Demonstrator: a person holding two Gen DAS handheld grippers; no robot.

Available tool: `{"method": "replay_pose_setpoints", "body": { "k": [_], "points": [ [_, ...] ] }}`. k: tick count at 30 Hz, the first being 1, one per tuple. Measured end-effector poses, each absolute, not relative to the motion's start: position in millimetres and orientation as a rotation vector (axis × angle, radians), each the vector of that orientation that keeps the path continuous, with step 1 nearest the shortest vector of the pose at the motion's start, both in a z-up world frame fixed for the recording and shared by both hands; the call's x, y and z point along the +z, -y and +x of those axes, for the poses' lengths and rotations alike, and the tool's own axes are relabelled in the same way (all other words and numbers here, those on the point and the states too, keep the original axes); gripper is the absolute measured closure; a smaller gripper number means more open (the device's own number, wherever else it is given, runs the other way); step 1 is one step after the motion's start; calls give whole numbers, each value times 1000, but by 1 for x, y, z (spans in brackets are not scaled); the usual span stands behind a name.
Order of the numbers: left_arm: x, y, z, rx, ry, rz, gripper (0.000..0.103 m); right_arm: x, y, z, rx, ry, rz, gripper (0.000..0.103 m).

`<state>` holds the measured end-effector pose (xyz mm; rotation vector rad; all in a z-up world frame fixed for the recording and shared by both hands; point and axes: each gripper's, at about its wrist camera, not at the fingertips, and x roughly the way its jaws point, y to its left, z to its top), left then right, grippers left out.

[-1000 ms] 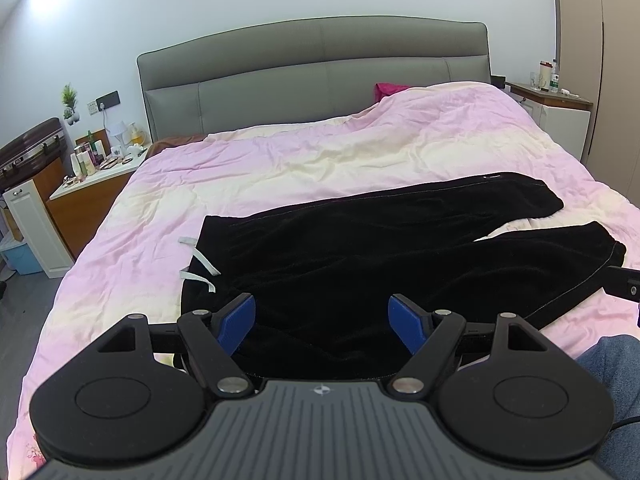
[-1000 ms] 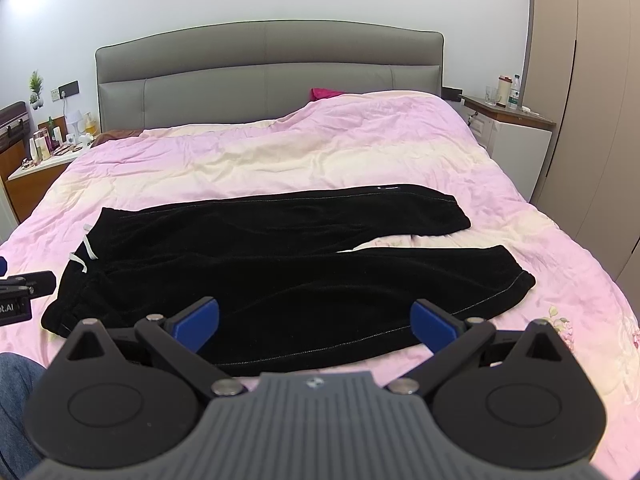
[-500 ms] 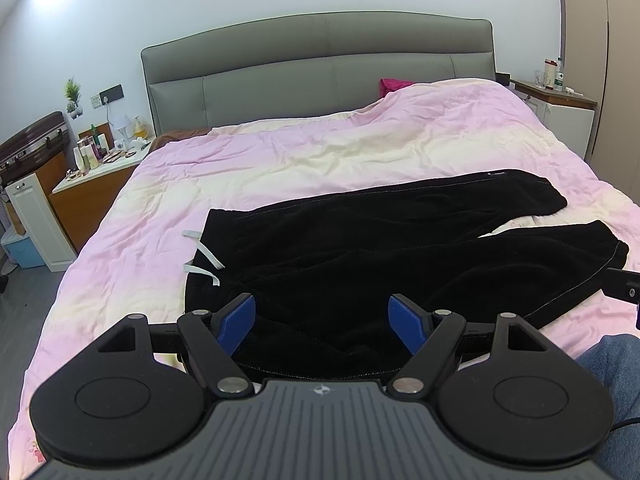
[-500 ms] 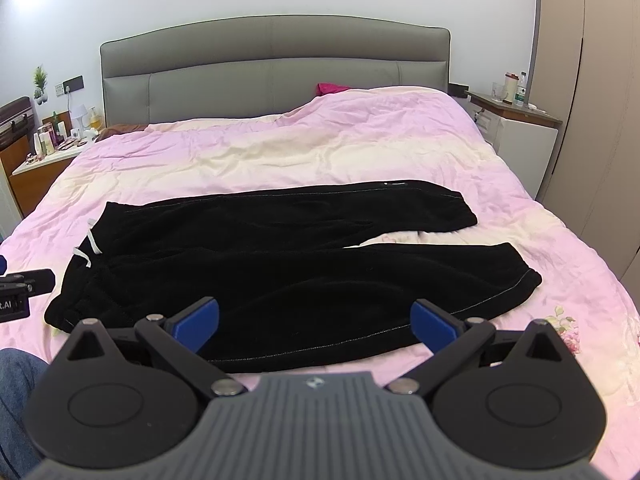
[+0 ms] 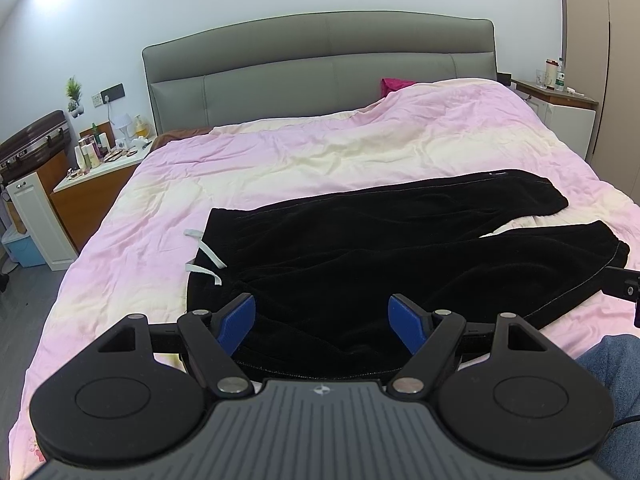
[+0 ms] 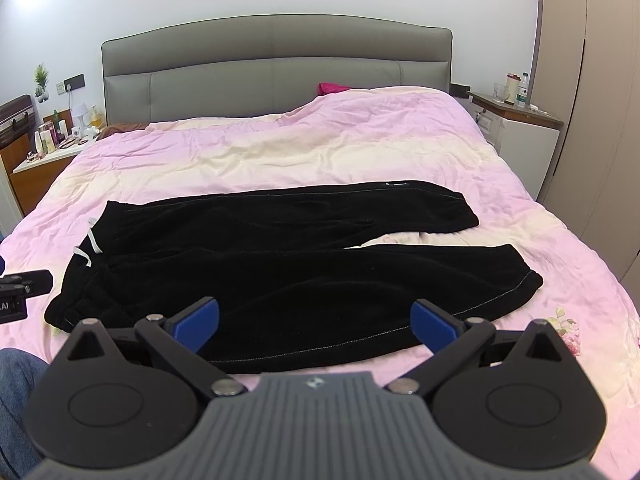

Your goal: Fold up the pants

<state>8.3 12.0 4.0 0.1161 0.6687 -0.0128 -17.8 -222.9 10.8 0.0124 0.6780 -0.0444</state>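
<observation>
Black pants (image 5: 380, 248) (image 6: 280, 264) lie spread flat across the pink and cream bedspread (image 5: 320, 160) (image 6: 304, 152), waistband and white drawstring (image 5: 204, 256) (image 6: 90, 246) to the left, both legs running right and parted at the cuffs. My left gripper (image 5: 322, 316) hovers open above the waist end, blue pads apart, holding nothing. Over the near edge of the front leg, my right gripper (image 6: 316, 320) is open and empty. Each gripper's black body shows at the edge of the other's view.
A grey headboard (image 5: 320, 68) backs the bed. A cluttered nightstand (image 5: 100, 168) and white cabinet (image 5: 36, 220) stand left, another nightstand (image 6: 520, 128) and wardrobe doors right. A red cloth (image 6: 334, 88) lies near the pillows. A denim-clad leg (image 5: 616, 376) is at the near edge.
Both views have lifted and drawn back slightly, so the pants sit a little lower in frame. The pants have not moved and both grippers stay open.
</observation>
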Motion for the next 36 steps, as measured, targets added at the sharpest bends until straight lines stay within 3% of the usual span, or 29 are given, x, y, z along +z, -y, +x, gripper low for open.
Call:
{"method": "replay_pose_setpoints", "body": {
  "k": [23,32,34,36],
  "points": [
    [1,-28,17,-57,-712,132,14,2,225,-8,-18,-716,33,5],
    [5,-77,42,-222,-717,304,19,12,269,11,146,-679,-79,5],
    [0,-90,53,-220,-750,343,20,10,285,17,151,-690,-106,9],
    [-8,-104,67,-214,-782,347,21,3,304,28,146,-720,-139,21]
  ]
}}
